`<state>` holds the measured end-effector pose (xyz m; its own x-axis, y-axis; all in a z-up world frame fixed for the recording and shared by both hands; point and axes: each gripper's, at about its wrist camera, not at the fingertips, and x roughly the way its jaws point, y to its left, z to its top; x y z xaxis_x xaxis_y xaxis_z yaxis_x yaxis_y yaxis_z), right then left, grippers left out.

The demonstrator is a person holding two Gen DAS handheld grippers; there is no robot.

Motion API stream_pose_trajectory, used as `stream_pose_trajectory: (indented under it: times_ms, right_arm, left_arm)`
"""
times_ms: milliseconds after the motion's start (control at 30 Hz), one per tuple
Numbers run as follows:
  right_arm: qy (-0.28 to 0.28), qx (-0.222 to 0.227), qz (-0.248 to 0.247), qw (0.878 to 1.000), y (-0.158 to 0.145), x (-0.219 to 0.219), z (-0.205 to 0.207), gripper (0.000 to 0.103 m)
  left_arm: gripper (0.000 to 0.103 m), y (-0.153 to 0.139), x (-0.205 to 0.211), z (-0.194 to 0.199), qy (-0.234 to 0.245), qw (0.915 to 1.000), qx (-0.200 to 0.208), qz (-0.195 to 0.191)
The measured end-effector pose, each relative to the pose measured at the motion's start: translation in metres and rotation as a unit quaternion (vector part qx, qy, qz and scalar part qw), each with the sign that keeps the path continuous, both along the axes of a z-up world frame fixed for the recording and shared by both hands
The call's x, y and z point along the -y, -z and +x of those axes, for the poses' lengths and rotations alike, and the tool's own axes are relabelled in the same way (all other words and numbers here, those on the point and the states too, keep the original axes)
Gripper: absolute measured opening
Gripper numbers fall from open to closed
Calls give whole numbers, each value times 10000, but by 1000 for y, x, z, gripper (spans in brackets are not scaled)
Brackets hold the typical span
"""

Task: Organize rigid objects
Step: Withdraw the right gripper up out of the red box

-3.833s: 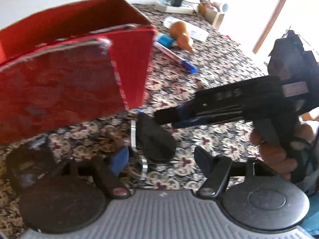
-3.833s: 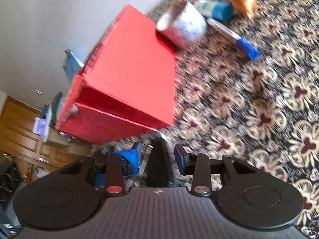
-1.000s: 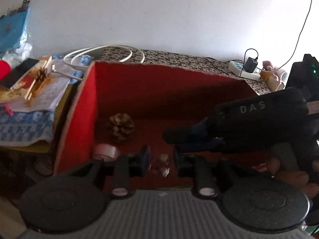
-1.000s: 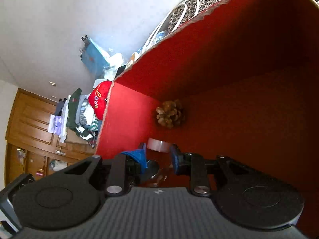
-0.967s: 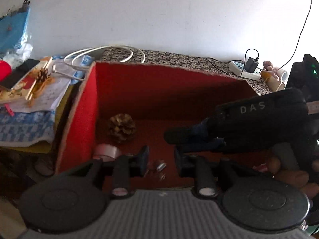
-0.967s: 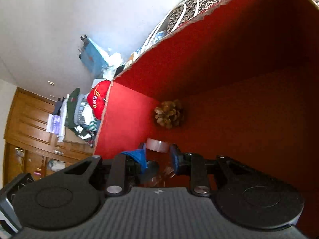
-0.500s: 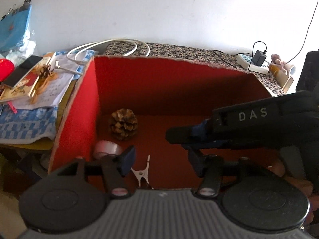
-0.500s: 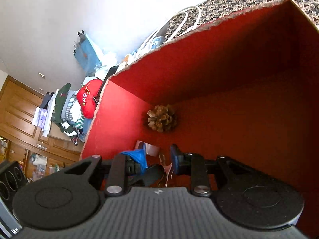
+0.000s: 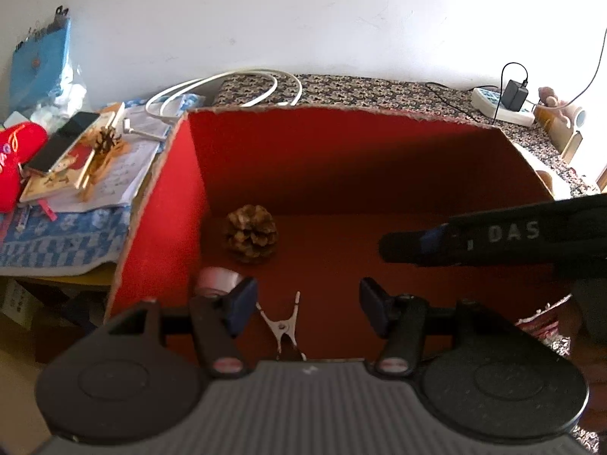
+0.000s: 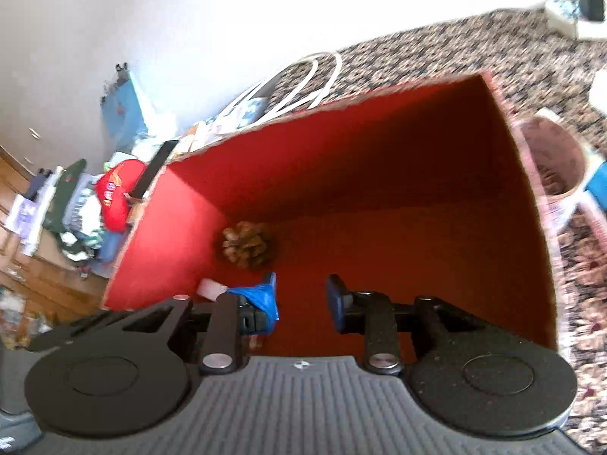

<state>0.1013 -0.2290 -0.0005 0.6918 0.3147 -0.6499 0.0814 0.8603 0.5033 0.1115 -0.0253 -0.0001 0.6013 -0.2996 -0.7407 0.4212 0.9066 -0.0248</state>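
Currently listed, one metal clip (image 9: 282, 326): small spring clamp of bright wire or sheet steel, two thin legs splayed in a V, laid flat on the floor of the red box (image 9: 167, 227) near its front left part. It is judged light, stiff and somewhat slippery on its polished legs; no fragility is expected. A hold is best taken across the pivot where the legs meet, since the thin tips are likely to twist out of a pinch. The clip is seen below and between the fingers of the left gripper (image 9: 303, 299), whose jaws have just been opening and are spread wide, with neither pad pressed on it. The right gripper (image 10: 301, 294) is held above the box; its jaws have just been opening as well, a narrow gap is shown, and nothing is found between them. Also entered in the box: one pine cone (image 9: 250, 233), brown, woody, rough-scaled, light, brittle at the scale tips; one tape roll (image 9: 216, 280), silvery, cylindrical, smooth, just beside the left wall. The box itself is noted as cardboard, red-faced, with a ragged cut rim, set on a patterned cloth (image 9: 379, 85).
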Motion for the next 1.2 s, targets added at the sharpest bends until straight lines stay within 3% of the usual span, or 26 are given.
stream_pose_trajectory:
  times_ms: [300, 667, 967, 1200]
  right_arm:
    - [278, 187, -760, 9965, -12, -1, -23, 13]
    - [546, 397, -1025, 9924, -25, 10, -53, 14]
    - [445, 507, -874, 9939, -28, 31, -85, 15]
    - [248, 861, -741, 9932, -33, 45, -113, 15]
  left_arm:
    - [62, -22, 10, -22, -53, 9994, 304, 168]
    - [63, -38, 12, -54, -415, 9971, 515, 380]
    - [64, -48, 8, -83, -821, 9938, 573, 481]
    - [64, -52, 12, -116, -807, 9940, 633, 391]
